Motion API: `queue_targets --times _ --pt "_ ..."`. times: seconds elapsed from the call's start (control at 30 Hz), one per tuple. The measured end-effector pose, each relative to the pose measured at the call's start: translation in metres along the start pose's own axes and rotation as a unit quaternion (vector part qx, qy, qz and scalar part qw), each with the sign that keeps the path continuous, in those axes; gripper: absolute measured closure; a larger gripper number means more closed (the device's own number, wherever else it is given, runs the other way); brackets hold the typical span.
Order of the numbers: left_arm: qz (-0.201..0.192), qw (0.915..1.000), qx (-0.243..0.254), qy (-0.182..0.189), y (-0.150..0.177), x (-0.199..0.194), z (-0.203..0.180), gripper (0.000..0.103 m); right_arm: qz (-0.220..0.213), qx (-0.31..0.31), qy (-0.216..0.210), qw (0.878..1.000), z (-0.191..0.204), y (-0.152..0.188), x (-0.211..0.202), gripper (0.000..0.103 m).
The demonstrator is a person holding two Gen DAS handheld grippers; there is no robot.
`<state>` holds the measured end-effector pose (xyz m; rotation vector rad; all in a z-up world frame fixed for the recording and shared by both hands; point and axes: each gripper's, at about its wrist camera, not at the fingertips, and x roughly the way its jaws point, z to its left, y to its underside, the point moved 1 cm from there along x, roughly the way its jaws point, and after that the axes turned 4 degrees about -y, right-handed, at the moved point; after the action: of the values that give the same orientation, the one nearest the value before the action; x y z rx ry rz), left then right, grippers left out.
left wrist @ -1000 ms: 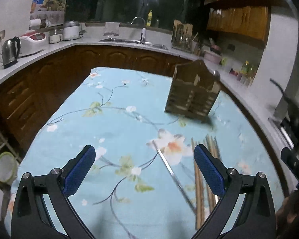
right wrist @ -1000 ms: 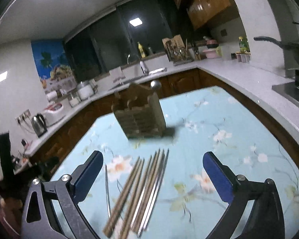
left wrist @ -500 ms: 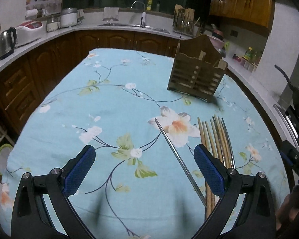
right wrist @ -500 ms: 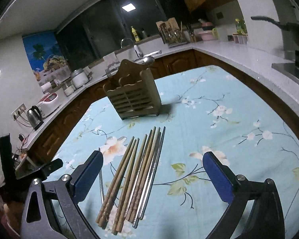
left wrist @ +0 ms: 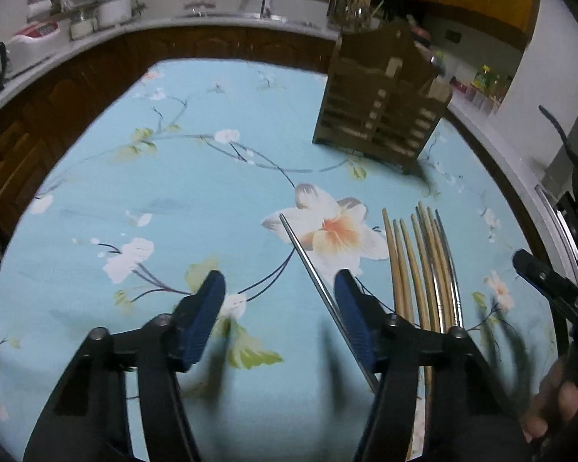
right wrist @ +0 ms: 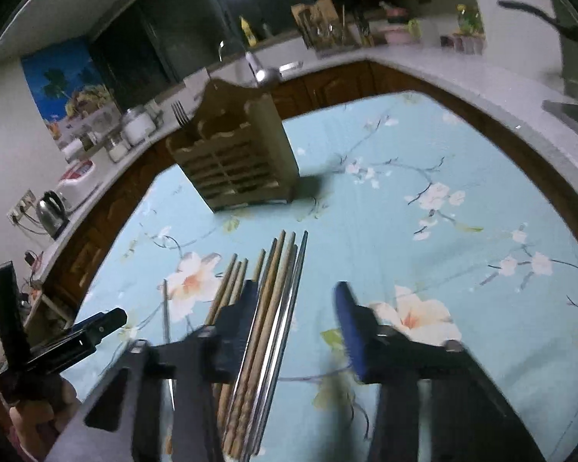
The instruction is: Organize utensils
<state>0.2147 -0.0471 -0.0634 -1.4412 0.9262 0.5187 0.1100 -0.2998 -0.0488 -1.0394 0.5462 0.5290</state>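
Observation:
A slatted wooden utensil holder (left wrist: 381, 115) (right wrist: 239, 161) stands on the floral tablecloth, with a fork (right wrist: 181, 113) and a spoon (right wrist: 266, 75) sticking out of it. A bundle of wooden and metal chopsticks (left wrist: 424, 269) (right wrist: 273, 308) lies in front of it, and a single metal chopstick (left wrist: 308, 265) (right wrist: 165, 308) lies beside the bundle. My left gripper (left wrist: 279, 308) is closing low over the cloth; the single chopstick runs just inside its right finger, untouched. My right gripper (right wrist: 294, 327) is closing around part of the bundle, and its right pad stands apart.
The light-blue cloth (left wrist: 173, 200) covers a table ringed by dark wooden cabinets and a white counter (right wrist: 481, 77). A kettle (right wrist: 52, 211) and jars stand on the counter at the left. A pan handle (left wrist: 558, 131) juts out at the right.
Both grippers have dropped toward the table and tilted down. Their jaws have narrowed from wide apart. The chopsticks now lie between the fingers instead of ahead of them.

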Motion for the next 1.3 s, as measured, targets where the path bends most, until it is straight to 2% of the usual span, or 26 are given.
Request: queue_targets --times 0.13,0.23,0.4,0.57,0.63,0.67,0.73,0.8,0.87,1.0,1.2,1.3 --pt "0.042 0.9989 -0.007 0.018 -0.006 0.023 -0.002 0.068 0.035 0.000 0.004 0.999 -0.003 -0.014 0.032 0.074" --pt "0.058 0.9980 -0.008 0.024 -0.010 0.034 -0.005 0.076 0.059 -0.004 0.013 0.998 -0.006 -0.024 0.058 0.075" --pt "0.075 0.9967 0.005 0.029 -0.014 0.049 -0.013 0.082 0.085 -0.007 0.024 0.996 -0.009 -0.031 0.089 0.081" --pt "0.063 0.9966 0.049 0.021 -0.018 0.055 -0.028 0.084 0.103 -0.032 0.044 0.993 -0.008 -0.031 0.109 0.091" --pt "0.058 0.9951 0.075 0.026 -0.020 0.058 -0.037 0.088 0.108 -0.055 0.056 0.991 -0.004 -0.032 0.112 0.093" --pt "0.059 0.9941 0.085 0.033 -0.020 0.060 -0.041 0.088 0.111 -0.062 0.060 0.990 -0.004 -0.033 0.112 0.097" --pt "0.067 0.9863 0.132 0.073 -0.021 0.061 -0.056 0.089 0.113 -0.070 0.059 0.989 -0.007 -0.031 0.108 0.097" --pt "0.073 0.9810 0.159 0.083 -0.019 0.060 -0.062 0.091 0.114 -0.069 0.061 0.989 -0.014 -0.030 0.102 0.097" --pt "0.080 0.9809 0.152 0.092 -0.021 0.060 -0.058 0.091 0.118 -0.060 0.055 0.990 -0.021 -0.028 0.097 0.097" --pt "0.095 0.9862 0.094 0.098 -0.030 0.065 -0.044 0.091 0.122 -0.033 0.039 0.991 -0.029 -0.033 0.098 0.095" --pt "0.099 0.9867 0.111 0.065 -0.036 0.072 -0.063 0.091 0.120 -0.023 0.031 0.992 -0.026 -0.039 0.110 0.095" --pt "0.089 0.9853 0.140 0.040 -0.038 0.074 -0.075 0.095 0.119 -0.032 0.036 0.992 -0.022 -0.038 0.111 0.094"
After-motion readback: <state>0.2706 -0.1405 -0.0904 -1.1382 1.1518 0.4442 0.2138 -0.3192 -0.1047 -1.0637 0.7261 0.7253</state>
